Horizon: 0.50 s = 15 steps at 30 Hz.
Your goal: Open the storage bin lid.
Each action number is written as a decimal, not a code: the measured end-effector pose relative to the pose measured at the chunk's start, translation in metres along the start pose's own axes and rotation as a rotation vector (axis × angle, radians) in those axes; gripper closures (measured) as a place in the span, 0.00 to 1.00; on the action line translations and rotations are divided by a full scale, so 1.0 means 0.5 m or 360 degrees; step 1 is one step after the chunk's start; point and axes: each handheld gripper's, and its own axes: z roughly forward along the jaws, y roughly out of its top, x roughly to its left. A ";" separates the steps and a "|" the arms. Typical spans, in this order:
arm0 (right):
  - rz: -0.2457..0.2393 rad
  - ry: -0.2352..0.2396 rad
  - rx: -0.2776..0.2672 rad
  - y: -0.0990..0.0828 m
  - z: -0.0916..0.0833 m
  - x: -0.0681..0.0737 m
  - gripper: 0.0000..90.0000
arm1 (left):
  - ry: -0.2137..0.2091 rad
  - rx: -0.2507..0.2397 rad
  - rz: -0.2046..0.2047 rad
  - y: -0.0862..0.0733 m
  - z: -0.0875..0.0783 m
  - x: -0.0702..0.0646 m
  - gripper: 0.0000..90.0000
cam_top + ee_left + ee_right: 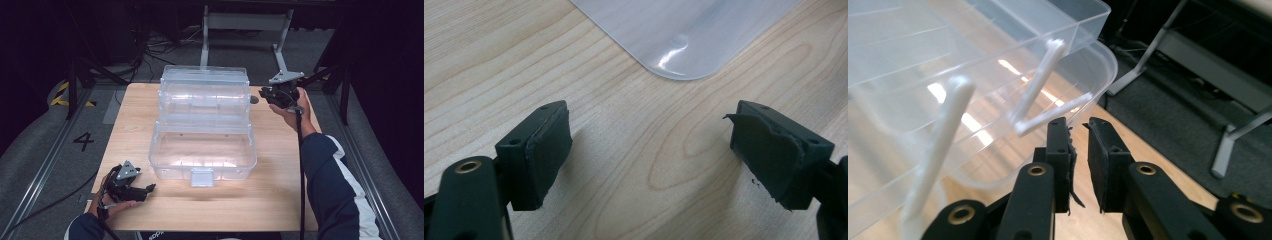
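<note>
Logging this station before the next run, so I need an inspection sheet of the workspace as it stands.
Surface: wooden table, bare around the box.
Job's things: clear plastic box mid-table, tiers spread open, empty.
Clutter: nothing seen.
Grippers: left gripper open, low at the near left corner; right gripper barely open beside the box's white link arms, nothing between its pads.
Cables: black cable along the right sleeve.
Surroundings: grey floor, metal frame.

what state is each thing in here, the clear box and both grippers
clear plastic tool box: open, tiers fanned back in steps, nothing visible inside
front latch: undone, hanging down the front wall
white link arms: tilted, holding the tiers up
left gripper: jaws wide apart, nothing between them, low over the table
right gripper: jaws with a narrow gap, nothing between them, beside the box's right end
</note>
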 end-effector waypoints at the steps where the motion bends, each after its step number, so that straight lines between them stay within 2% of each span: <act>1: -0.0013 -0.0001 -0.0003 -0.002 -0.005 0.002 0.88 | 0.0004 0.0000 0.0004 0.000 0.000 0.000 0.19; 9: -0.0066 0.0022 0.0000 -0.016 -0.039 0.017 0.87 | -0.0004 -0.0002 -0.0009 0.002 0.002 0.000 0.18; 15: -0.0098 0.0038 0.0010 -0.026 -0.057 0.029 0.86 | 0.0000 0.0000 0.0009 0.002 0.002 0.001 0.18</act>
